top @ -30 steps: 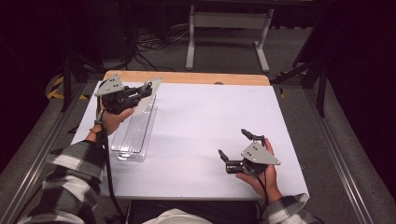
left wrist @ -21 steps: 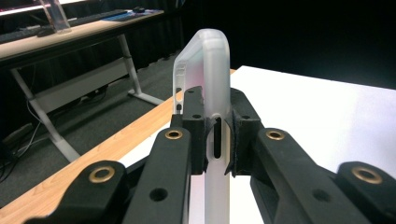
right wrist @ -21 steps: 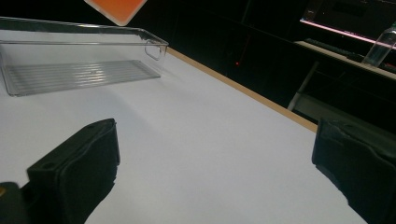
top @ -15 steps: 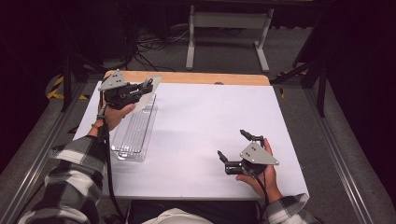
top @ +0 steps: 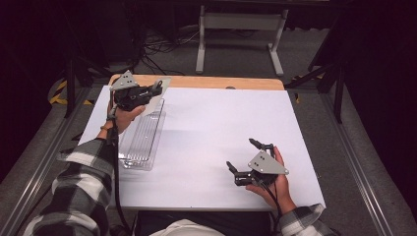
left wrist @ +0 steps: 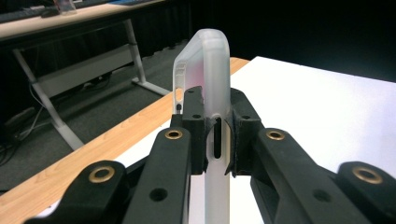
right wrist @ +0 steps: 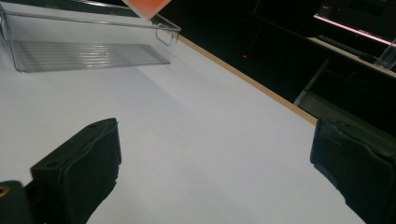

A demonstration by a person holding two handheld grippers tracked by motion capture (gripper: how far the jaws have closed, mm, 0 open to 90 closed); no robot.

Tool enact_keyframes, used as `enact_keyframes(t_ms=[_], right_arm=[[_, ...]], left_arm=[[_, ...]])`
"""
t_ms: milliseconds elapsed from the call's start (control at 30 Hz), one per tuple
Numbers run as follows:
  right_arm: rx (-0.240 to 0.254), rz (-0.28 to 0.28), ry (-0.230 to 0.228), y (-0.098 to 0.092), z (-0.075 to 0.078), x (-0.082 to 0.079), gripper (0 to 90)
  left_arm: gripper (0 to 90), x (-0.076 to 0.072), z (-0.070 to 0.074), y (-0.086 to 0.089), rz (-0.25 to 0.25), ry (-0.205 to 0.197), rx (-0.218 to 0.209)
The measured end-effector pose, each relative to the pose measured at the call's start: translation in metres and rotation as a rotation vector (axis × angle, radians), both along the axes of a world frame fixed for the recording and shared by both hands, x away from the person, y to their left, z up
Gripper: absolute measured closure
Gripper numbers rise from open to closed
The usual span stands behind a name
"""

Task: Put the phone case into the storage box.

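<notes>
Clamping a frosted translucent phone case (left wrist: 212, 88) edge-on between its two black pads, the left gripper (top: 156, 89) holds it in the air above the far end of the clear plastic tray (top: 142, 147), near the table's far left corner. Seen from the left gripper view, the case stands upright, its rounded corner rising past the jaw tips and a slot in its edge sitting right in the pinch. Over on the near right, the right gripper (top: 241, 156) rests low over the white table (top: 211, 128), jaws spread wide apart with nothing between them, well apart from the tray.
</notes>
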State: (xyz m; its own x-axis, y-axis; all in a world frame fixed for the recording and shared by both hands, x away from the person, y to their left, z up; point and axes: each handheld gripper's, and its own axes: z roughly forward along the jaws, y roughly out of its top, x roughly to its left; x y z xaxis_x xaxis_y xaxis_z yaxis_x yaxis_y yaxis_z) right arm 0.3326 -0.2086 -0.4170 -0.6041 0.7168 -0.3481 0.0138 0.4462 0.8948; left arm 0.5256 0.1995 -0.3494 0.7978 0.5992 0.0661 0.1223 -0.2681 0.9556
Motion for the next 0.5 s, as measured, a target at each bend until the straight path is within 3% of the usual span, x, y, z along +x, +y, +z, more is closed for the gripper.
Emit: enact_keyframes(t_ms=[500], right_arm=[[-0.065, 0.019, 0.023, 0.005, -0.008, 0.003, 3.4]], left_arm=[[80.5, 0.029, -0.012, -0.001, 0.022, 0.042, 0.02]])
